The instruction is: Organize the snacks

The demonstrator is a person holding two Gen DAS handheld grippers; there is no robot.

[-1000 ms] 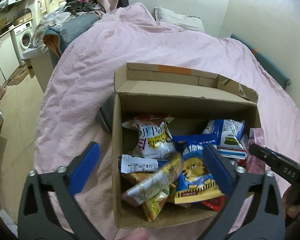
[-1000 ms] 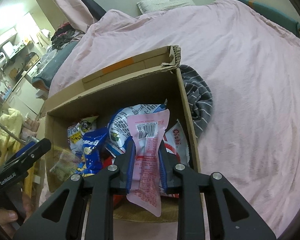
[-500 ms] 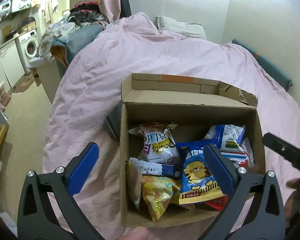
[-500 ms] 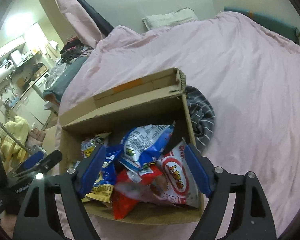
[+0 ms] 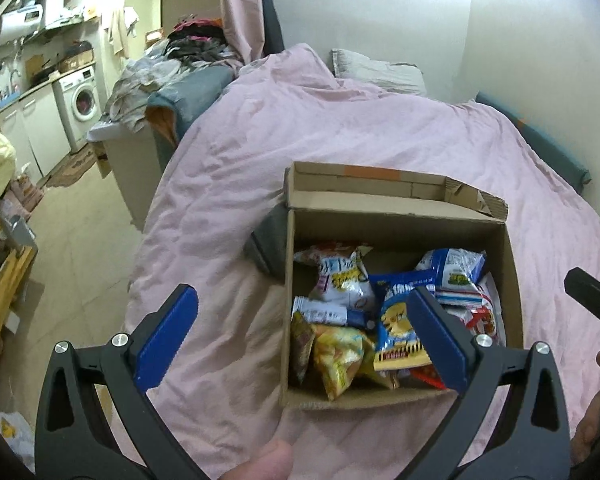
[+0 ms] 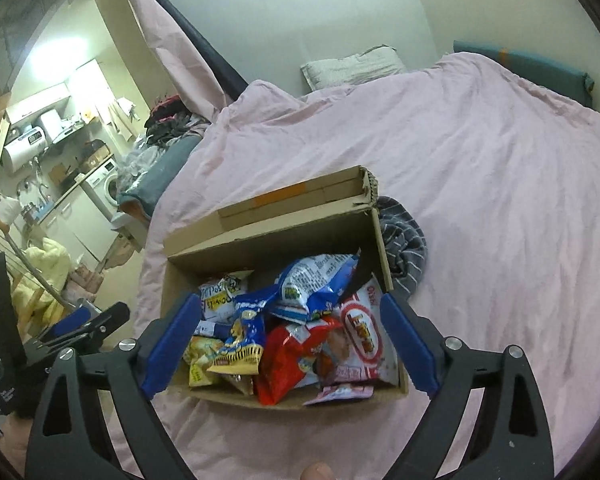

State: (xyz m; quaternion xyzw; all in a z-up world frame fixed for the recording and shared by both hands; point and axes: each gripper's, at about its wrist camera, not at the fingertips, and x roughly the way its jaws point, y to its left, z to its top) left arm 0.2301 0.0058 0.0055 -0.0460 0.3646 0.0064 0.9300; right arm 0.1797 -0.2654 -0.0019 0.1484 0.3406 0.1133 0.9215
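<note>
The right wrist view shows a grey striped cloth lying against the far right side of the cardboard box, and a red packet and a pink packet at the near edge of the box; the left wrist view hides these, but it shows a dark grey object touching the left wall of the box and a washing machine far off to the left. The right gripper is spread wide and its jaws are opening; nothing is between them, the snacks lie below and ahead of it in the box. The left gripper is also wide apart and grips nothing; the box stands just ahead of its right finger on the pink bedcover. On a white and red bag I can read "Oishi"; other print is too small to read.
</note>
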